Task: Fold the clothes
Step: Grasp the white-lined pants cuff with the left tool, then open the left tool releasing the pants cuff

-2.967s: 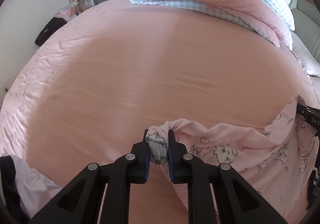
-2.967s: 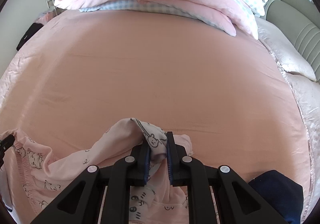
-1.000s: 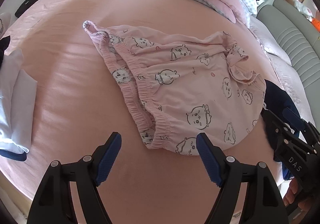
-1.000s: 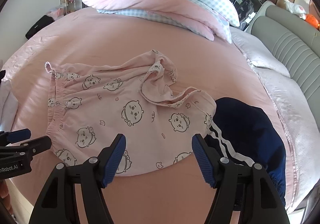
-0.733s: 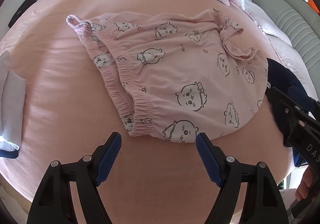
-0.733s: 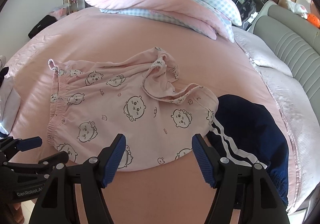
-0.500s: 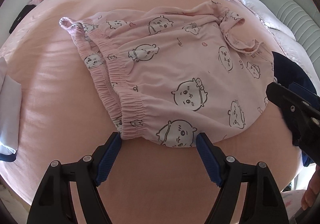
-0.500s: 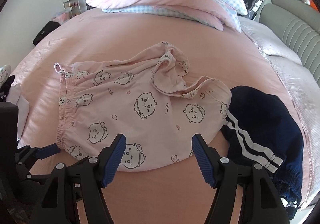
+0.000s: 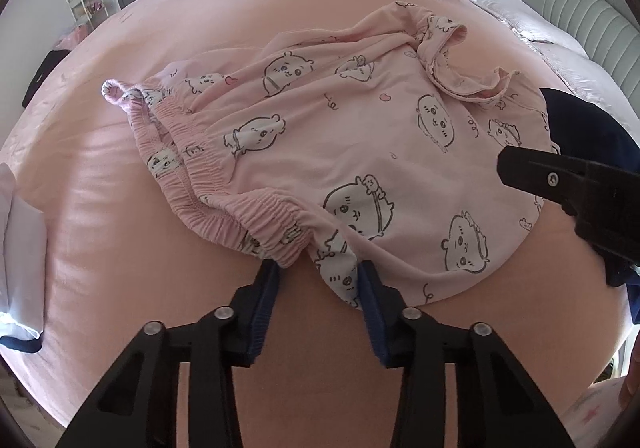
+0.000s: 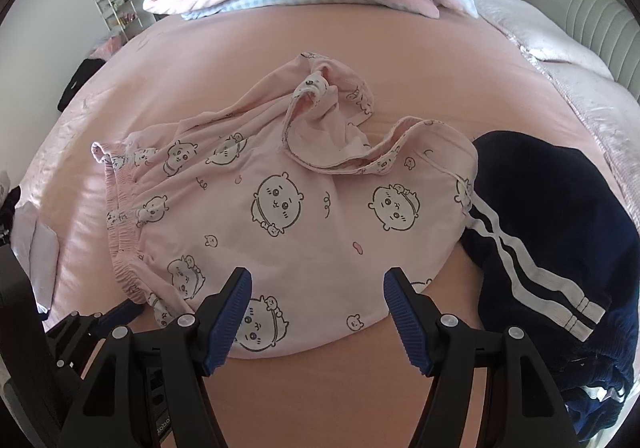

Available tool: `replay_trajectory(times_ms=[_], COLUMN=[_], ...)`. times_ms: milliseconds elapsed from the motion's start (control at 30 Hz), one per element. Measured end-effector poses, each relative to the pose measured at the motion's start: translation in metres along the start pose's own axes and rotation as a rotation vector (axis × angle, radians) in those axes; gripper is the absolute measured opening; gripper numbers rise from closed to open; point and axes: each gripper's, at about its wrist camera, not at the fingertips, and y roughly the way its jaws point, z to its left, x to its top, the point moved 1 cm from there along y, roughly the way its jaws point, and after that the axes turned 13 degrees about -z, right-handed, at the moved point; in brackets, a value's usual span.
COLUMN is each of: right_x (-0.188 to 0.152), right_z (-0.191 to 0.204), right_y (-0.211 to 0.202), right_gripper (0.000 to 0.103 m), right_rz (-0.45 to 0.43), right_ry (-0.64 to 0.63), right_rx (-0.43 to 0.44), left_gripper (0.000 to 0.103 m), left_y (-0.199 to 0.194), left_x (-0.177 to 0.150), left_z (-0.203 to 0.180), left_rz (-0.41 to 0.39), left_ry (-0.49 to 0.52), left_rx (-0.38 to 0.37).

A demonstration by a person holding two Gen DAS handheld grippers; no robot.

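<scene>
Although the pink shorts (image 10: 304,208) now lie spread on the bed (image 10: 248,60), no fold shows in them yet, and one leg hem is bunched and turned over at the far side. The left tongs (image 9: 318,280) have just been closing around the near corner of the waistband; cloth sits between the pads, but whether they already pinch it I cannot tell. The right tongs (image 10: 318,300) hang released over the near edge of the shorts, holding nothing. A navy garment with white stripes (image 10: 560,248) lies unfolded just beside them. By my judgement nearly all the folding remains.
</scene>
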Motion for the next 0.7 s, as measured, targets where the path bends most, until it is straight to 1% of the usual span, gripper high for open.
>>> replay_trajectory(times_ms=[100, 233, 333, 433, 500, 567, 700], right_x=[0.002, 0.002, 0.001, 0.000, -0.001, -0.001, -0.005], right_z=[0.001, -0.001, -0.007, -0.020, -0.031, -0.044, -0.067], right_y=[0.004, 0.008, 0.010, 0.014, 0.016, 0.018, 0.025], right_gripper=[0.068, 0.068, 0.068, 0.068, 0.068, 0.068, 0.068], right_rz=[0.012, 0.021, 0.033, 0.051, 0.061, 0.071, 0.093], right_ry=[0.015, 0.018, 0.033, 0.080, 0.137, 0.201, 0.358], right_rx=[0.009, 0.004, -0.002, -0.010, -0.004, 0.006, 0.040], left_gripper=[0.019, 0.010, 0.007, 0.006, 0.006, 0.006, 0.006], left_y=[0.002, 0.000, -0.001, -0.003, -0.005, -0.013, -0.021], left_x=[0.003, 0.008, 0.013, 0.017, 0.019, 0.015, 0.012], left_z=[-0.003, 0.004, 0.018, 0.030, 0.037, 0.053, 0.058], left_rz=[-0.012, -0.019, -0.026, -0.031, -0.031, -0.033, -0.040], left_ry=[0.011, -0.014, -0.048, -0.072, -0.083, -0.087, -0.081], left_rx=[0.003, -0.004, -0.015, -0.017, -0.016, -0.013, -0.001])
